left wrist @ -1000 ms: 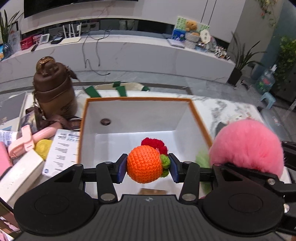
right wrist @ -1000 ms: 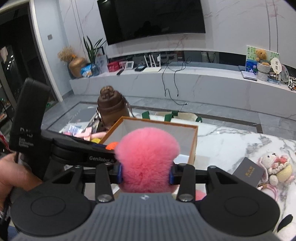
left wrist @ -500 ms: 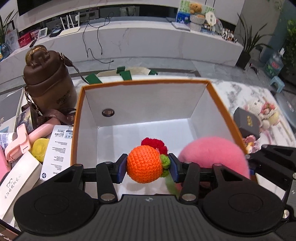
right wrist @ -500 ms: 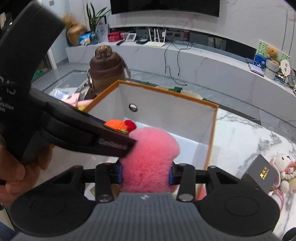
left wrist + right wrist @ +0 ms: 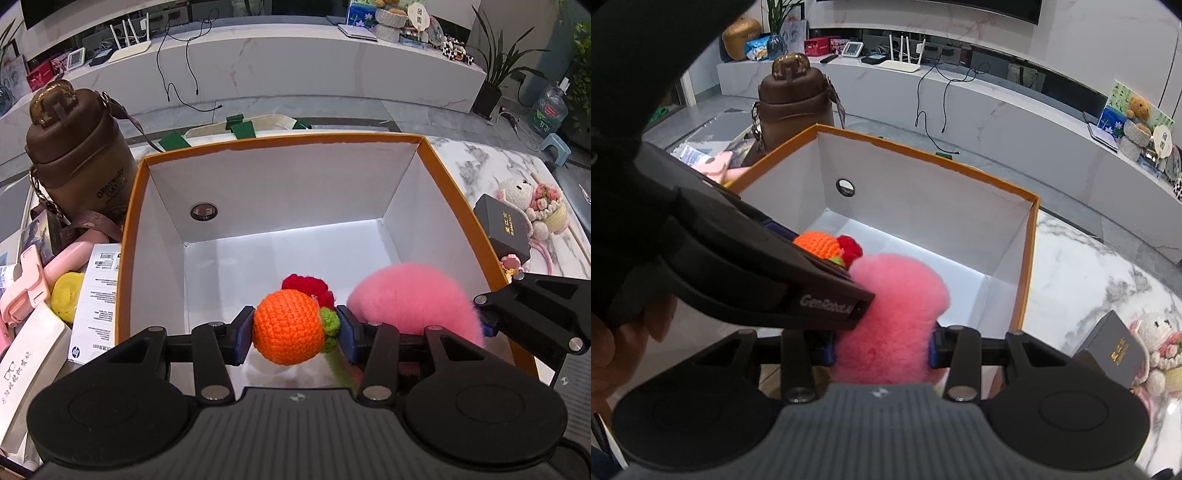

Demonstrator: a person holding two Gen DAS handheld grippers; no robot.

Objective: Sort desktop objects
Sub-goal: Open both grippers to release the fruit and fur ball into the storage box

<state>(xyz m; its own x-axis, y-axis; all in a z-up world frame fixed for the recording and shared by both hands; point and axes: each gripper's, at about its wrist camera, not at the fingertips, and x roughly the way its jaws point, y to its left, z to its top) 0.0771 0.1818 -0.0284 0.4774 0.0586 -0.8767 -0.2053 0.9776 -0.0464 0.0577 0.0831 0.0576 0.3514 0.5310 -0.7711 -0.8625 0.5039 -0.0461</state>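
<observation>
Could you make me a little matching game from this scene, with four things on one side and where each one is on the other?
Things:
1. orange crocheted ball
2. fluffy pink pompom
3. brown leather bottle bag
4. small black box with gold lettering

Places:
A. on the marble table, right of the orange-edged white box
B. clamped in the right gripper
C. standing left of the white box
D. clamped in the left gripper

Pairs: 1-D, 2-B, 3-C, 4-A
</observation>
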